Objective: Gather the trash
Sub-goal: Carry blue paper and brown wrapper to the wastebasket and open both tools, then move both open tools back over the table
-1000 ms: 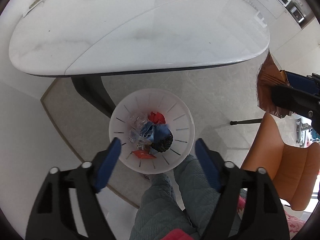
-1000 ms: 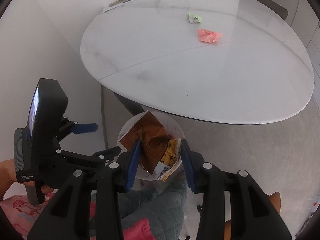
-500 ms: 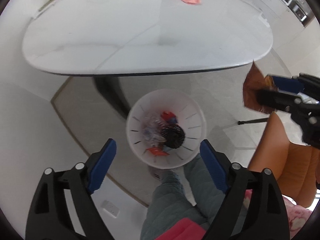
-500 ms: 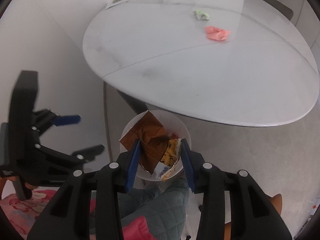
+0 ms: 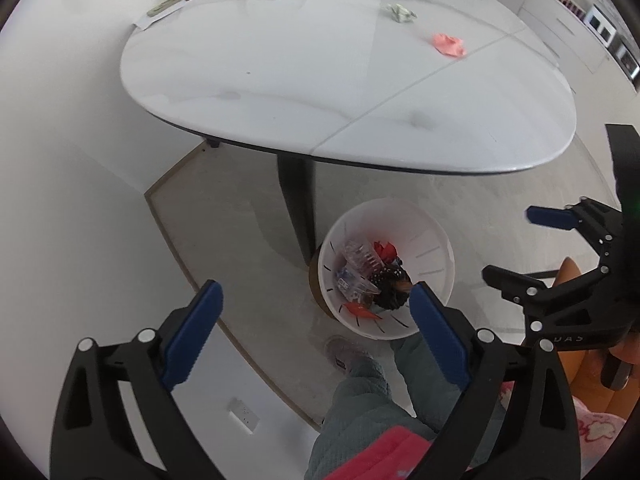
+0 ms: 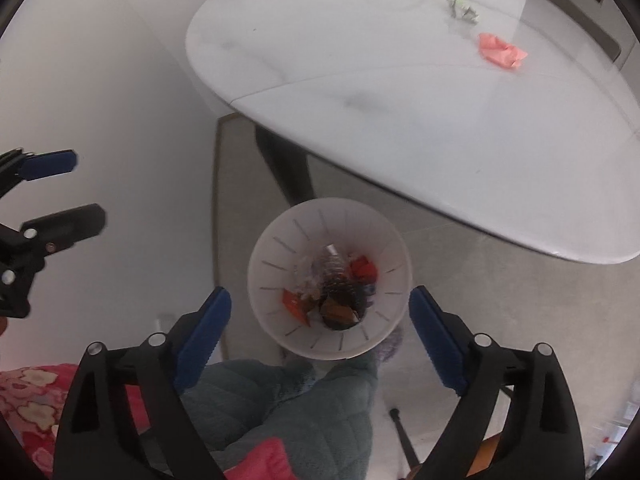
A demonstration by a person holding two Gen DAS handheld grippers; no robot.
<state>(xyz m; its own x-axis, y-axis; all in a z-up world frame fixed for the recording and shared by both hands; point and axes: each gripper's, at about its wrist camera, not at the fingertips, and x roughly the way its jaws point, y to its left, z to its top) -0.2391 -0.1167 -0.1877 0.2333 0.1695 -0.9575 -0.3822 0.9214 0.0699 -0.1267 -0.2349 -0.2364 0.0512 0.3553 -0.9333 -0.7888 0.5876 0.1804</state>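
Right now both the left gripper (image 5: 314, 312) and right gripper (image 6: 320, 316) are opening, empty, above the white bin (image 6: 394, 264) holding dropped wrappers. Next, I'd judge, comes reaching to the table (image 5: 320, 92) for the pink scrap (image 5: 450, 44) and green wad (image 5: 400, 12).

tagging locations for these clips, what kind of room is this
Most likely a home dining area: a large white oval dining table, an orange chair beside it, and kitchen-style cabinets with built-in appliances along the far wall.

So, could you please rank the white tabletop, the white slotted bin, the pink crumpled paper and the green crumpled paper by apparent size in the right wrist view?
1. White tabletop
2. White slotted bin
3. Pink crumpled paper
4. Green crumpled paper, slightly smaller, though farther away, so unsure.
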